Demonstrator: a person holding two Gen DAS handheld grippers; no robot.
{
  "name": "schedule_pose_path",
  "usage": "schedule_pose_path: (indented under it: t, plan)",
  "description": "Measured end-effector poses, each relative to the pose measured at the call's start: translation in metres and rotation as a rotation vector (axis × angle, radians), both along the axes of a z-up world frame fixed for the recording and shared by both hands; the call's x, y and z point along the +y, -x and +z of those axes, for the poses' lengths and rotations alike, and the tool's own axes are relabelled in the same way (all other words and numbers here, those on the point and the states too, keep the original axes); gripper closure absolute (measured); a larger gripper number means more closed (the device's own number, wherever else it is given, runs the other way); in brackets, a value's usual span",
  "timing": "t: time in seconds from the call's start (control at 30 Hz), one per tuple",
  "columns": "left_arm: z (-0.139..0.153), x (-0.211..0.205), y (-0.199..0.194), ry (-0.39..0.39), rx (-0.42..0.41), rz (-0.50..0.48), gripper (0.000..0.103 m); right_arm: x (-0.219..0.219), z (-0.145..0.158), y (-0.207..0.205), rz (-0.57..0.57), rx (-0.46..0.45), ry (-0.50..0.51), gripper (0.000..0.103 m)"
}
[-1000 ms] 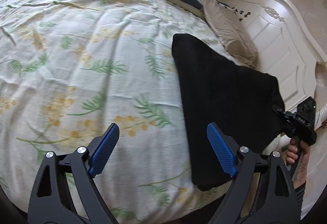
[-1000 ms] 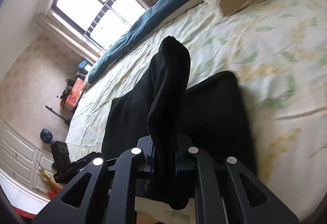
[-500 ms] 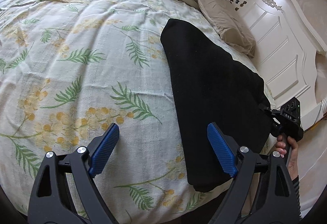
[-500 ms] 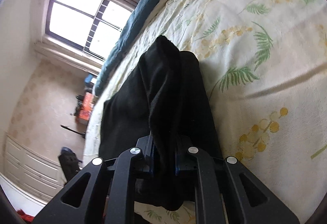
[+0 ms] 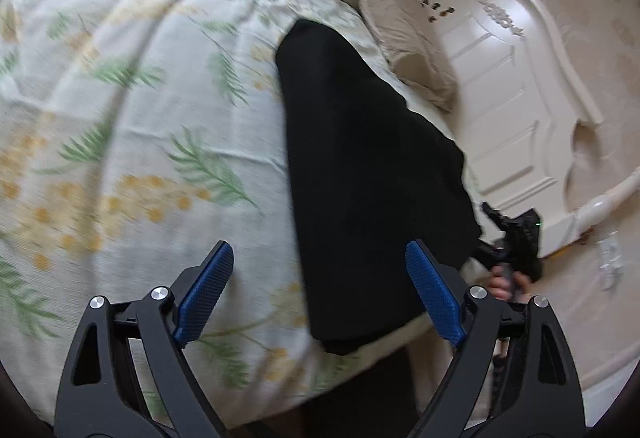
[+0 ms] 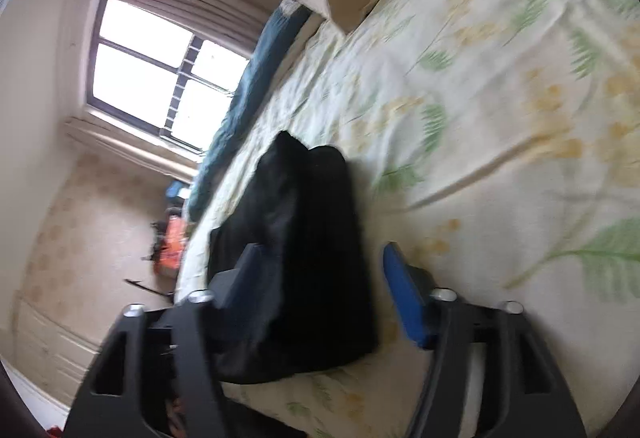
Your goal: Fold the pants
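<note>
Black pants (image 5: 372, 174) lie folded lengthwise on the floral bedspread (image 5: 132, 126), running from near the pillow to the bed's near edge. My left gripper (image 5: 320, 290) hangs open above the bed, its right pad over the pants' near end, nothing between the pads. In the right wrist view the pants (image 6: 316, 258) lie on the bed between the jaws of my right gripper (image 6: 324, 278), which are opening; the pads stand off the cloth. The right gripper (image 5: 508, 234) also shows at the pants' right edge, held by a hand (image 5: 508, 284).
A beige pillow (image 5: 412, 54) and a white headboard (image 5: 516, 86) lie beyond the pants. A dark teal blanket (image 6: 244, 90) runs along the bed's far side under a window (image 6: 160, 70). Orange clutter (image 6: 172, 242) sits on the floor.
My right gripper, shut on a raised fold of the pants before, has opened and the fold has dropped onto the bed. The left view swung slightly and is blurred.
</note>
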State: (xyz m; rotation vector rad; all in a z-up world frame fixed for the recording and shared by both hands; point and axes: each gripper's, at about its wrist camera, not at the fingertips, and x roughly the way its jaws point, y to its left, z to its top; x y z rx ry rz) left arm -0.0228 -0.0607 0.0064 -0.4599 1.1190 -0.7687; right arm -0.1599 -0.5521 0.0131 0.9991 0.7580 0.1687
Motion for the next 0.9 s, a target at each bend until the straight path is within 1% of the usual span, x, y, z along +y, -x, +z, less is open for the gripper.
schedule_pose_path:
  t: [0.1, 0.17, 0.23, 0.33, 0.4, 0.43, 0.47, 0.5, 0.53, 0.6, 0.63, 0.67, 0.73, 0.83, 0.9]
  plan:
    - [-0.006, -0.011, 0.0, 0.041, 0.045, -0.028, 0.016, 0.003, -0.006, 0.002, 0.021, -0.008, -0.031, 0.039]
    - [-0.009, -0.02, 0.0, 0.086, 0.076, -0.058, 0.015, 0.009, -0.008, 0.0, 0.05, -0.015, -0.044, 0.038]
    - [-0.013, -0.031, -0.001, 0.119, 0.104, -0.087, 0.015, 0.016, -0.008, -0.004, 0.08, -0.019, -0.031, 0.032]
    - [-0.016, -0.041, -0.001, 0.107, 0.095, -0.085, 0.015, 0.028, -0.005, -0.01, 0.125, -0.022, 0.004, 0.028]
    - [-0.016, -0.045, -0.002, 0.107, 0.089, -0.082, 0.017, 0.032, -0.007, -0.013, 0.142, -0.012, 0.028, 0.027]
    - [-0.017, -0.046, -0.002, 0.101, 0.087, -0.078, 0.028, 0.036, -0.007, -0.014, 0.15, -0.008, 0.044, 0.027]
    - [-0.018, -0.047, -0.003, 0.086, 0.089, -0.075, 0.035, 0.039, -0.005, -0.018, 0.163, -0.003, 0.062, 0.027]
    - [-0.02, -0.046, -0.005, 0.081, 0.096, -0.076, 0.044, 0.043, -0.003, -0.022, 0.179, 0.004, 0.085, 0.028]
    - [-0.022, -0.044, -0.006, 0.091, 0.106, -0.075, 0.053, 0.049, -0.003, -0.025, 0.189, 0.015, 0.112, 0.035]
    - [-0.025, -0.04, -0.009, 0.116, 0.128, -0.073, 0.063, 0.057, -0.005, -0.027, 0.191, 0.044, 0.159, 0.044]
    - [-0.025, -0.038, -0.009, 0.118, 0.125, -0.071, 0.067, 0.058, -0.005, -0.027, 0.189, 0.04, 0.156, 0.05]
    - [-0.024, -0.038, -0.009, 0.115, 0.117, -0.069, 0.069, 0.058, -0.004, -0.026, 0.186, 0.035, 0.135, 0.053]
    - [-0.016, -0.039, -0.006, 0.087, 0.075, -0.069, 0.075, 0.058, -0.004, -0.024, 0.171, 0.026, 0.116, 0.059]
    - [-0.004, -0.039, -0.003, 0.046, 0.011, -0.069, 0.077, 0.064, 0.001, -0.021, 0.157, 0.005, 0.119, 0.062]
    - [-0.002, -0.033, -0.002, 0.036, 0.004, -0.059, 0.078, 0.071, 0.005, -0.023, 0.159, -0.015, 0.105, 0.063]
